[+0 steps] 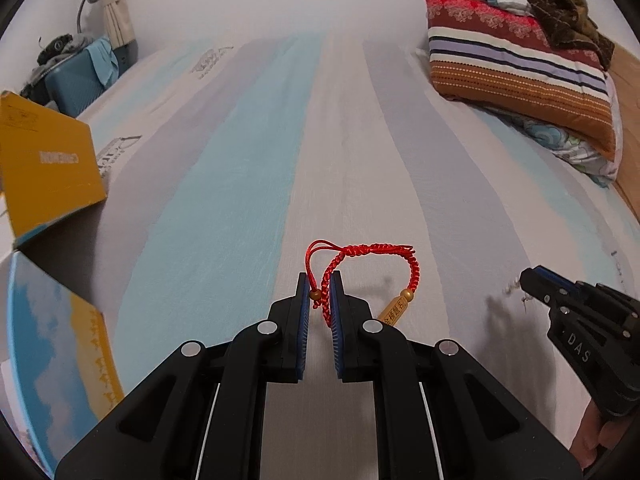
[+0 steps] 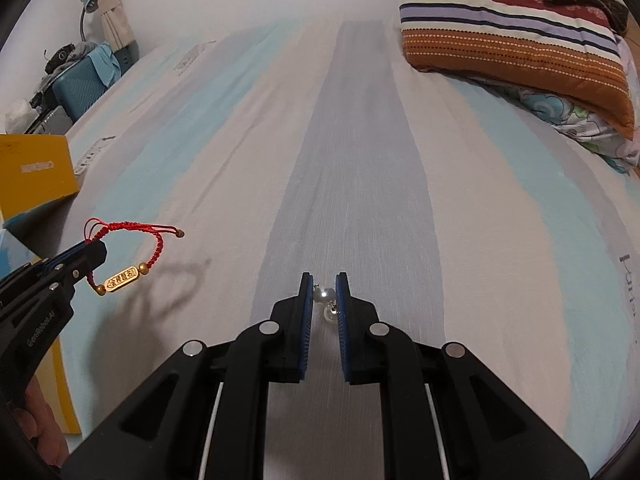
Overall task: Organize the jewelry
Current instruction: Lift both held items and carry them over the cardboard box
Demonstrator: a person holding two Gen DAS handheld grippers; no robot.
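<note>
My left gripper is shut on a red braided bracelet with a gold tag and holds it above the striped bed sheet. It also shows in the right wrist view, where the bracelet hangs from the left gripper at the far left. My right gripper is closed down on a pearl earring on a thin chain, low over the sheet. In the left wrist view the right gripper is at the right with the thin chain at its tip.
A yellow box and its open lid with a blue and yellow inside lie at the left on the bed. A folded striped quilt and pillows sit at the far right. A blue suitcase stands beyond the bed's left edge.
</note>
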